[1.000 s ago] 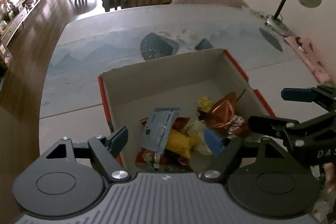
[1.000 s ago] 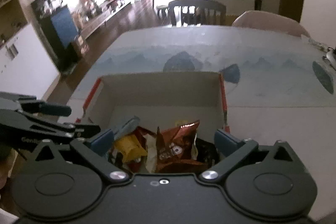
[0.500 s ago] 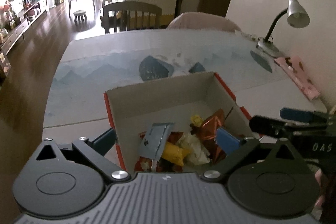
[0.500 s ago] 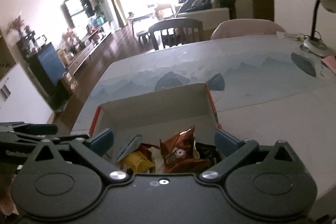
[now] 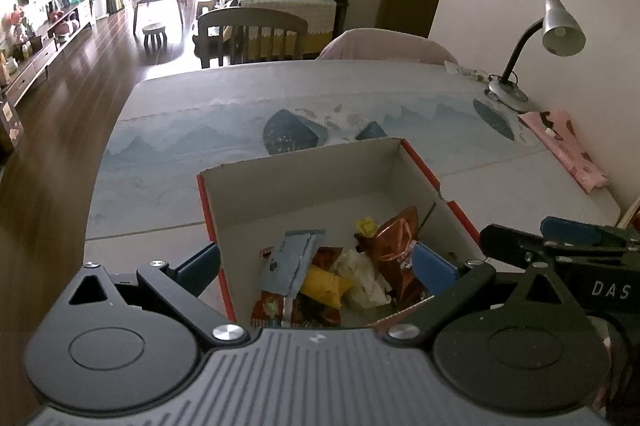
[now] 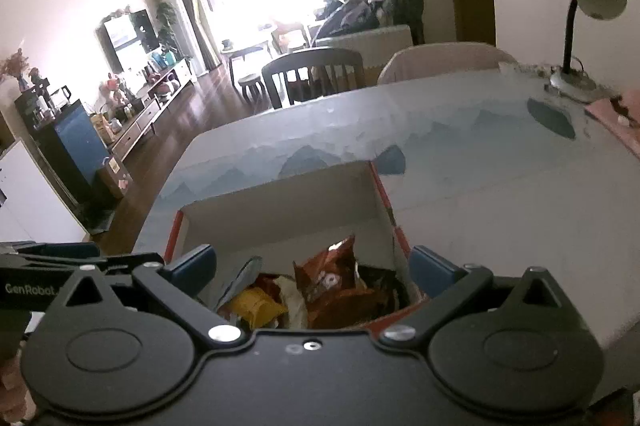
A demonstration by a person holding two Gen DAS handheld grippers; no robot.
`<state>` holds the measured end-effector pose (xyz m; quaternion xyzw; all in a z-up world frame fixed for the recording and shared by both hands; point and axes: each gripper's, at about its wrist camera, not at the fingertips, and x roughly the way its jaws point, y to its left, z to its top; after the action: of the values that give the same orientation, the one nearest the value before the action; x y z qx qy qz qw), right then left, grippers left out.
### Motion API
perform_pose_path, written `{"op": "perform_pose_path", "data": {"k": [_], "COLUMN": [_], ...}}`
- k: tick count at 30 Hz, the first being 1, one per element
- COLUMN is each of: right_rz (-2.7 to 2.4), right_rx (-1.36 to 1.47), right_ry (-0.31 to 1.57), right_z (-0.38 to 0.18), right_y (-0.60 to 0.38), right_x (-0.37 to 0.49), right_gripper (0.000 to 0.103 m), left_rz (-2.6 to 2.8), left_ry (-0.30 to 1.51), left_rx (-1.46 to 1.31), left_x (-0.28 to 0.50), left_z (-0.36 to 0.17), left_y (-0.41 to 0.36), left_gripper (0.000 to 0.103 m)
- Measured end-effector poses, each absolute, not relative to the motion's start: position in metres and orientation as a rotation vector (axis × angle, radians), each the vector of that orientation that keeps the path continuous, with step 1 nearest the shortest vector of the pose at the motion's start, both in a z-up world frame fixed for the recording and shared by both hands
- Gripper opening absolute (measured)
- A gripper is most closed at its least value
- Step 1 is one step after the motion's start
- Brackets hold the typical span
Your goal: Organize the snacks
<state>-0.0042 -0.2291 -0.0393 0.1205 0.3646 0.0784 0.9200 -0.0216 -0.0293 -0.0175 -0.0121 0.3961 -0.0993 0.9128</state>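
- One cardboard box (image 5: 304, 166) on the tabletop (image 5: 192, 118), open top.
- Snacks heaped at its near end — one blue packet (image 5: 290, 260), one yellow (image 5: 324, 282), one white (image 5: 366, 276), two reddish-brown (image 5: 394, 246).
- Left gripper (image 5: 316, 266) jaws wide, holding nothing.
- Right gripper (image 6: 314, 266) jaws wide, empty.
- One lamp (image 5: 556, 34), far right.

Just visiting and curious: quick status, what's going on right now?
Both jaws wide open, empty. Snack packets piled in cardboard box. Nothing blocking the box.
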Motion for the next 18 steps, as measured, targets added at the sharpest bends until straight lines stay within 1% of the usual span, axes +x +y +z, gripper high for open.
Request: {"op": "perform_pose_path", "data": {"k": [18], "right_rz": [0.132], "right_rx": [0.256], "right_ry": [0.749], "right_z": [-0.042], "right_y": [-0.227], "right_x": [-0.022], "right_gripper": [0.103], "left_rz": [-0.195], "left_ry": [0.84], "left_rx": [-0.021], "left_x": [-0.041], "left_z": [-0.021], "left_y": [-0.027], "left_gripper": [0.103]}}
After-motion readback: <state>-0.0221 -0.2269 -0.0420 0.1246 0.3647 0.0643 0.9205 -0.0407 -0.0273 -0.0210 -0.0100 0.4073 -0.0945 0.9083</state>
